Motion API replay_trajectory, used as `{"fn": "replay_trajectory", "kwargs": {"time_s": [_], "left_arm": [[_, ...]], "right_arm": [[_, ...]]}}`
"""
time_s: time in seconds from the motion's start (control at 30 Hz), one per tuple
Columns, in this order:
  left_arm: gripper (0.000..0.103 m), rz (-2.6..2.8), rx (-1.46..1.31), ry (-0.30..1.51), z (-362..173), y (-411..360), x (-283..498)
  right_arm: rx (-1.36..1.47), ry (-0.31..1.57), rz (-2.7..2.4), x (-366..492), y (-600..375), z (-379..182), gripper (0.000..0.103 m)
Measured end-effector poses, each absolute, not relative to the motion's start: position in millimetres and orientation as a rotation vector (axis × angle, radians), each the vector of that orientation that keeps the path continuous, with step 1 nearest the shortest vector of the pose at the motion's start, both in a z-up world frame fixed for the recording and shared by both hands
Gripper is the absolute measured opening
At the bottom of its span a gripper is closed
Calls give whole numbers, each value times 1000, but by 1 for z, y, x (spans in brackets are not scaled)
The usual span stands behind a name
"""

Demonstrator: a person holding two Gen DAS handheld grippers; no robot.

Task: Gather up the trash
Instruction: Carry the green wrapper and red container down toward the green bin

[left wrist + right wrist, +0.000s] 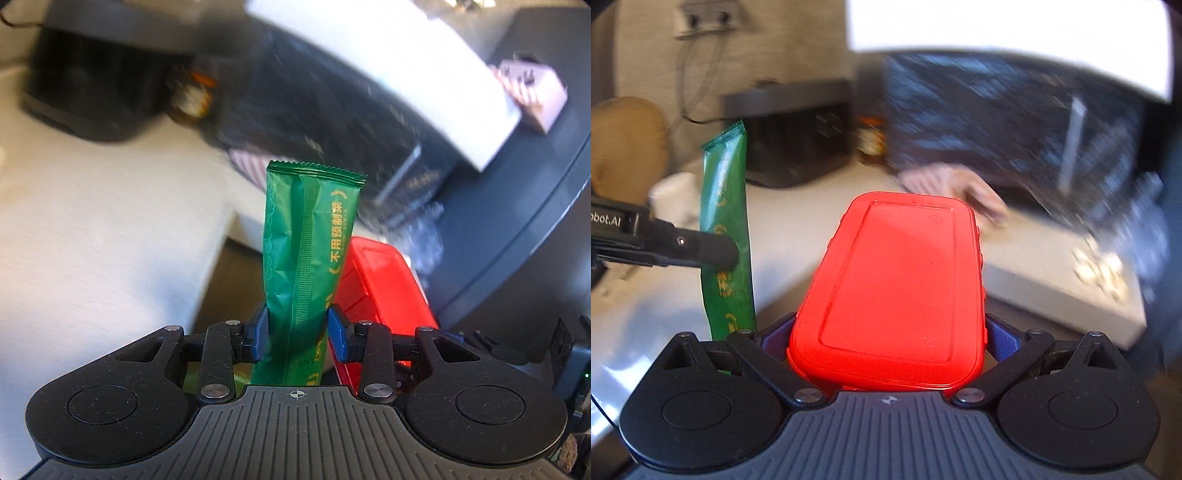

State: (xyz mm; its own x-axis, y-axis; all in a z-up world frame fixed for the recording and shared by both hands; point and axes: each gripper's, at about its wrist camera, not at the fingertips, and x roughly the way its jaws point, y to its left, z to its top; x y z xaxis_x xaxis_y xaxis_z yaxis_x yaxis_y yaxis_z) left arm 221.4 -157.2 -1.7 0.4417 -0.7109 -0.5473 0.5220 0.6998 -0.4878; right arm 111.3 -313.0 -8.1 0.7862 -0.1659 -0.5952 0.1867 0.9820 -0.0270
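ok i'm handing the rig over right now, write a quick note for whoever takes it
Left gripper: shut on the green wrapper, held upright.
Right gripper: shut on the red container, just right of the wrapper.
Both are lifted off the white counter. No bin is in sight; the background is motion-blurred.
Done: two pieces picked up.
Left: find the bin and drop both; check the counter for more, including what may be a striped item by the dark appliance.

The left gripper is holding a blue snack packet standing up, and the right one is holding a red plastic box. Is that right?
Almost. The long foil snack packet is green, not blue; only the left gripper fingers' pads are blue. The left wrist view shows it standing upright, pinched between them. The rest holds: the right gripper is holding the red plastic box.
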Motion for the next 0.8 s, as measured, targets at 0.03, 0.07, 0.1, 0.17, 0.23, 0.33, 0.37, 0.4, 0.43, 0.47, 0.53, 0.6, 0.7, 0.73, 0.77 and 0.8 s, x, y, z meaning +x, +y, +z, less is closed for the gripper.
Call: {"fn": "replay_trajectory", "kwargs": {"time_s": [0.03,0.07,0.1,0.17,0.23,0.33,0.37,0.4,0.43,0.47,0.53,0.6,0.7,0.73,0.77,0.8], "left_arm": [[39,-786,-257,829,-9,-168,223],[39,-798,-247,855,-19,-180,222],[39,-809,-231,875,-29,-190,221],[40,-823,-187,913,-51,-209,218],[39,-810,-144,964,-76,-222,218],[39,-771,-121,1053,-110,-235,226],[39,-763,-125,1081,-117,-239,228],[39,-756,-128,1110,-123,-241,230],[39,-750,-124,1133,-128,-243,231],[39,-751,-120,1140,-129,-245,231],[39,-760,-112,1142,-128,-247,231],[39,-767,-112,1135,-122,-245,231],[39,-750,-125,1122,-116,-234,232],[39,-741,-134,1118,-114,-228,232],[39,-729,-144,1116,-112,-223,233],[39,-717,-154,1116,-111,-218,234]], "right_arm": [[50,653,-210,107,-322,-15,101],[68,667,-229,103,-330,-22,101],[87,680,-246,99,-339,-30,101],[118,713,-279,93,-352,-46,101],[138,745,-302,90,-362,-61,101],[153,791,-322,86,-370,-83,101],[158,806,-326,85,-373,-90,101],[162,822,-330,85,-374,-96,101],[165,839,-334,86,-376,-103,101],[168,858,-338,87,-377,-110,101],[177,899,-335,90,-378,-125,101],[191,949,-314,95,-376,-141,101],[228,1020,-263,105,-371,-168,101],[242,1042,-244,111,-369,-177,101],[255,1058,-227,116,-367,-186,101],[270,1073,-210,122,-365,-195,101]]}}
